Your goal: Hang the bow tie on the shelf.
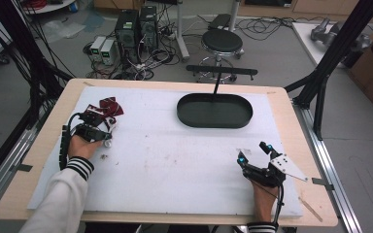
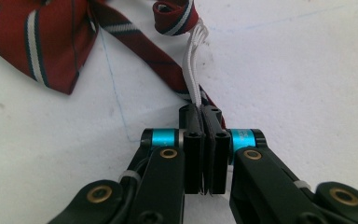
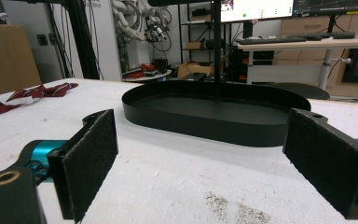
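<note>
At the left of the counter (image 1: 165, 160), which is covered by a white sheet on a wooden top, lies a dark red striped bow tie (image 1: 108, 108) with white and dark stripes. In the high view it sits near the sheet's far left corner, just beyond the person's left hand (image 1: 81, 145). The left tool (image 2: 204, 116) reaches into the tie from the near side. In the left gripper view its two black jaws stand pressed together, and a white elastic band (image 2: 195, 60) of the tie is pinched between them. The band runs up from the jaws to a small folded loop of red striped fabric, while a narrow strip of the tie passes under the jaw tips and the broad wing of the tie spreads to the upper left. The left sleeve (image 1: 65, 194) is white with a dark striped cuff.

Toward the middle and far side of the counter rests a black oval tray (image 1: 184, 114) with a low wall; it is well apart from the tie. A thin black rod stands behind it.

At the right, near the front edge, the right hand holds the right tool (image 1: 253, 151), with its jaws spread wide and nothing between them. In the right gripper view the two felt-like pads (image 3: 91, 163) frame the tray, and the bow tie shows far off at the left.
</note>
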Motion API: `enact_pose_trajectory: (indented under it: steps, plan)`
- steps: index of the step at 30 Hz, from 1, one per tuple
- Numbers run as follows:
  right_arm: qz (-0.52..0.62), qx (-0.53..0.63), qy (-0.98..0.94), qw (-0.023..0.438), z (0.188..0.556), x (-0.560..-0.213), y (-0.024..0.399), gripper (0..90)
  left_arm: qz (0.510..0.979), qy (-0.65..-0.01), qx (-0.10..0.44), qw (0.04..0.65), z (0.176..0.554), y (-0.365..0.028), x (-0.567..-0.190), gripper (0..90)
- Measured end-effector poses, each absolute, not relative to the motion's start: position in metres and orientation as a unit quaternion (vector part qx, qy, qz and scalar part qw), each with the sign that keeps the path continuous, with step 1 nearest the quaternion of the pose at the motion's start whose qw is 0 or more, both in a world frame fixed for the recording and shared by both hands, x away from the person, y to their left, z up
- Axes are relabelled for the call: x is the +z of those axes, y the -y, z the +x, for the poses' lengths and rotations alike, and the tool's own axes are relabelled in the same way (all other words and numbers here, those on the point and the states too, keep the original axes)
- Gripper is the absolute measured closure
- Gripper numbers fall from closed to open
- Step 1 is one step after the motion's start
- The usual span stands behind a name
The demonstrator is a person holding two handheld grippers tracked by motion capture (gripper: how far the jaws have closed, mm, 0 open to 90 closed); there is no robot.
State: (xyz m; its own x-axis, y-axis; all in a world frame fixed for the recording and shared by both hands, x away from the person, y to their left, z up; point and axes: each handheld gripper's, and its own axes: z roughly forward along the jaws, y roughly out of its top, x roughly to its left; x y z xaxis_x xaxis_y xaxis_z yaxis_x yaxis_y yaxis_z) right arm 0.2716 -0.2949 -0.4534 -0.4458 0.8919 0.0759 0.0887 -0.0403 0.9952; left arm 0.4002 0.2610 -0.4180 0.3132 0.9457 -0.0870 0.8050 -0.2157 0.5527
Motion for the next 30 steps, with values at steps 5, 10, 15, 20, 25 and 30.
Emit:
enact_pose_trajectory:
  steps: [5, 10, 15, 20, 25, 30]
  plan:
    - [0.404, 0.596, -0.606, 0.338, 0.272, -0.453, 0.295, 9.2, 0.766, -0.561, 0.154, 0.274, 0.397, -0.261, -0.409, 87.6]
    - [0.404, 0.596, -0.606, 0.338, 0.272, -0.453, 0.295, 9.2, 0.764, -0.546, 0.177, 0.295, 0.395, -0.262, -0.396, 87.6]
    - [0.405, 0.596, -0.606, 0.337, 0.271, -0.453, 0.295, 9.2, 0.764, -0.527, 0.199, 0.315, 0.393, -0.259, -0.383, 87.6]
    - [0.405, 0.597, -0.605, 0.337, 0.271, -0.453, 0.294, 9.2, 0.763, -0.502, 0.22, 0.341, 0.391, -0.254, -0.37, 87.6]
    - [0.404, 0.596, -0.605, 0.338, 0.271, -0.453, 0.295, 9.2, 0.765, -0.473, 0.24, 0.366, 0.391, -0.246, -0.355, 87.6]
    - [0.405, 0.597, -0.605, 0.336, 0.271, -0.453, 0.295, 9.2, 0.763, -0.45, 0.257, 0.388, 0.393, -0.232, -0.335, 87.7]
